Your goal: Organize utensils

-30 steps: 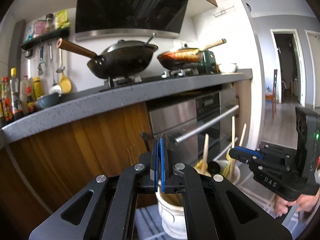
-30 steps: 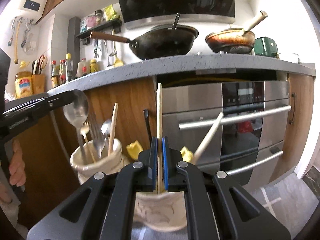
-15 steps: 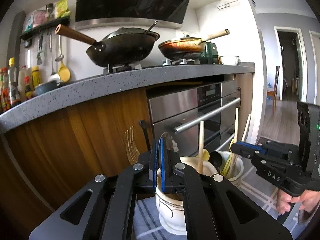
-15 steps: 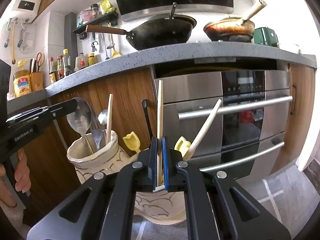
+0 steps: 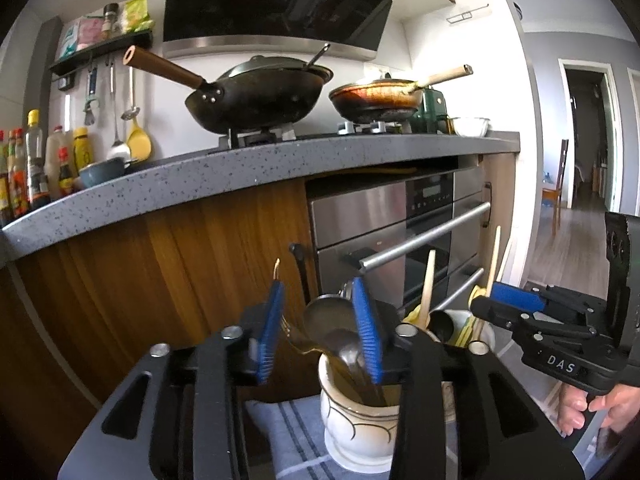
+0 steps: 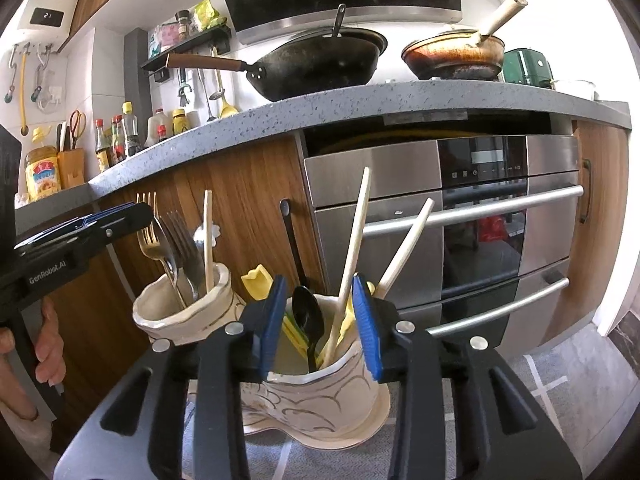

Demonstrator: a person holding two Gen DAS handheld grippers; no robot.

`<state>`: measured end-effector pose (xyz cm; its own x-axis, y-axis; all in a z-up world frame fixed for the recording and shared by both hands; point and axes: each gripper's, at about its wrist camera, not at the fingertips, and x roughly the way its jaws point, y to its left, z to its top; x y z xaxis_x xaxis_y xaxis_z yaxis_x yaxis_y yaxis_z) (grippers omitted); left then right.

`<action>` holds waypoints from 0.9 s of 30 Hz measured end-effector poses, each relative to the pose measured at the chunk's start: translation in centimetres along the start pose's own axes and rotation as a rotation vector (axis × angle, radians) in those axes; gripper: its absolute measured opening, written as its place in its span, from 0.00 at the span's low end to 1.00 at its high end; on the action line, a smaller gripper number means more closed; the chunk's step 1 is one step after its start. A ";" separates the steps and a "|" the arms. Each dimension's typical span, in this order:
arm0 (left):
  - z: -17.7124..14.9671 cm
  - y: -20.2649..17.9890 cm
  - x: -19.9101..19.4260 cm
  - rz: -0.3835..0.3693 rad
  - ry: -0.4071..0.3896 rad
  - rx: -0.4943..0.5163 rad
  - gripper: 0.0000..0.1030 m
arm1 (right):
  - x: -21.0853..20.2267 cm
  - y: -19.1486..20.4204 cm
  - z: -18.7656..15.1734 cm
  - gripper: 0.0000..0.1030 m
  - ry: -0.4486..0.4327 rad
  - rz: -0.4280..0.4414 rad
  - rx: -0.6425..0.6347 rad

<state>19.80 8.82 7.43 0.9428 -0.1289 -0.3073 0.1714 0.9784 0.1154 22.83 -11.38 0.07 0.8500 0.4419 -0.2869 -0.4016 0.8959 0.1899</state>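
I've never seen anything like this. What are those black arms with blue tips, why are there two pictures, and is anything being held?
There is no robot here. A person holds a hand tool in each hand, and each tool ends in a two-fingered claw with blue pads. Each tool carries a wide-angle camera looking along its fingers, so each picture is one tool's own view.

In the left tool's picture, the left claw is open above a white jar holding metal spoons and forks. The other tool shows at the right edge.

In the right tool's picture, the right claw is open too, over a second jar with a black spoon, wooden sticks and yellow pieces.

Both jars stand on a grey striped cloth in front of an oven. Neither claw holds anything.
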 end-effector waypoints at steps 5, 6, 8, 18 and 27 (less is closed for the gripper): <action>1.4 -0.2 -2.2 0.003 -0.021 -0.015 0.67 | -1.9 0.2 1.4 0.52 0.000 0.002 0.013; 1.5 -0.3 -2.6 0.005 -0.023 -0.014 0.73 | -2.4 0.1 1.6 0.59 0.005 0.006 0.021; 1.7 -0.5 -3.8 0.009 -0.030 -0.014 0.81 | -3.4 0.0 2.1 0.65 0.015 0.015 0.027; -0.8 -1.3 -7.8 0.015 0.029 -0.051 0.95 | -9.1 0.0 1.3 0.93 0.045 0.015 0.014; -4.1 -2.3 -8.5 0.034 0.075 -0.108 0.95 | -11.7 0.4 -1.0 0.94 0.022 -0.071 -0.017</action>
<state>10.20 8.29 5.90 0.9227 -0.0868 -0.3756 0.1041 0.9942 0.0258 12.40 -16.11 2.59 0.8687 0.3781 -0.3199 -0.3468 0.9255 0.1521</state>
